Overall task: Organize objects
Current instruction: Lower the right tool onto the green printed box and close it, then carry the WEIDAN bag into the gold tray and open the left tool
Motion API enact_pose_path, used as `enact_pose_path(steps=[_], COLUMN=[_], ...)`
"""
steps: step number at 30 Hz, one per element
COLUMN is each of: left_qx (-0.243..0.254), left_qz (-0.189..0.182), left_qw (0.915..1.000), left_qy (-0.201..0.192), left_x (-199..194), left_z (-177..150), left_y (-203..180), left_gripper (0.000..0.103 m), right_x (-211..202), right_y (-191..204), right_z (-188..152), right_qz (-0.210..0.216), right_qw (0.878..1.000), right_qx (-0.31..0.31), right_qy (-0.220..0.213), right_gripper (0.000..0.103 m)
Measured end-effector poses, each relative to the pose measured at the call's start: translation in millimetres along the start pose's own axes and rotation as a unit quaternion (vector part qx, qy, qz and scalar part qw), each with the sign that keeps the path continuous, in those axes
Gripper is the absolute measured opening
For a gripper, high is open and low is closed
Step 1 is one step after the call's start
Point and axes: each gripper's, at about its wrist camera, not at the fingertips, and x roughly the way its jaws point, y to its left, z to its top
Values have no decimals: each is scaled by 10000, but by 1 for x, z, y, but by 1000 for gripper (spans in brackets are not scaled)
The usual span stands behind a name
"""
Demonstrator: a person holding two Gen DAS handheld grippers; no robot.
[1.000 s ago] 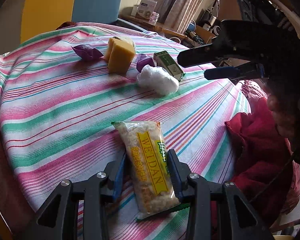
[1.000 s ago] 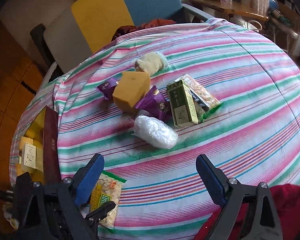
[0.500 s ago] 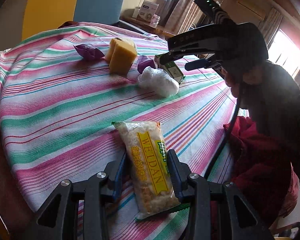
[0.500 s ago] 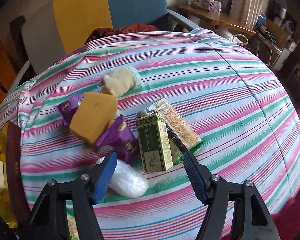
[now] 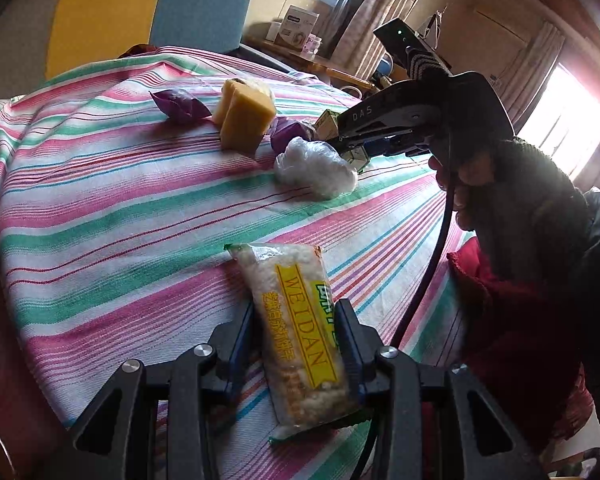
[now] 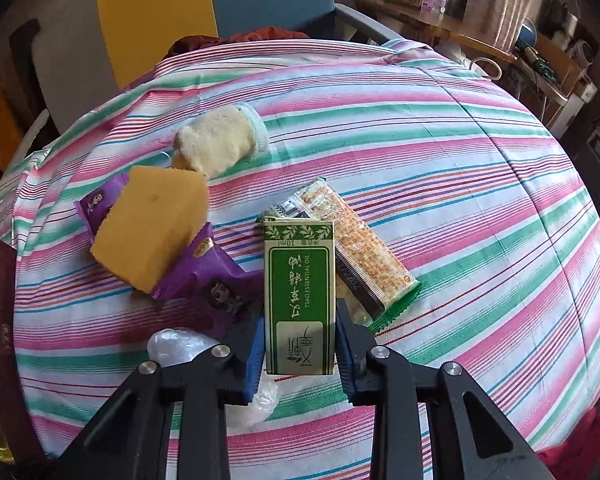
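My left gripper (image 5: 296, 344) is shut on a clear snack packet (image 5: 300, 328) with a yellow WEIDAN label, held over the striped tablecloth (image 5: 100, 208). My right gripper (image 6: 300, 344) is shut on a green essential-oil box (image 6: 299, 292); it also shows in the left wrist view (image 5: 340, 146) at the far pile. Next to the box lie a cracker packet (image 6: 356, 248), a purple wrapper (image 6: 216, 280), a yellow sponge block (image 6: 152, 224), a cream mitt (image 6: 220, 140) and a clear plastic bag (image 6: 176, 346).
A second purple wrapper (image 5: 178, 104) lies at the far left of the pile. A yellow and blue chair (image 6: 220, 12) stands behind the table. A dark red box (image 6: 0, 320) sits at the left edge. Red cloth (image 5: 512, 320) lies at the right edge.
My right gripper has moved forward and down to the pile and closed its fingers on the green box. My left gripper has kept still with the snack packet.
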Motion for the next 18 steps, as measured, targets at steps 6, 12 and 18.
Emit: enact_pose_path(steps=[6, 12, 18], left_qx=[64, 231, 247], left_qz=[154, 288, 374], left_qw=[9999, 9993, 9989], left_qy=[19, 24, 95], left_x=[-1, -4, -7], left_z=[2, -2, -1], left_y=[-4, -9, -11], left_gripper=[39, 39, 39], right_x=[5, 5, 4], right_y=[3, 6, 7], right_z=[-2, -2, -3], right_qz=[-11, -91, -99], right_qw=[10000, 9998, 9998], right_qx=[-14, -139, -188], right_qy=[89, 49, 27], right_gripper=[31, 31, 31])
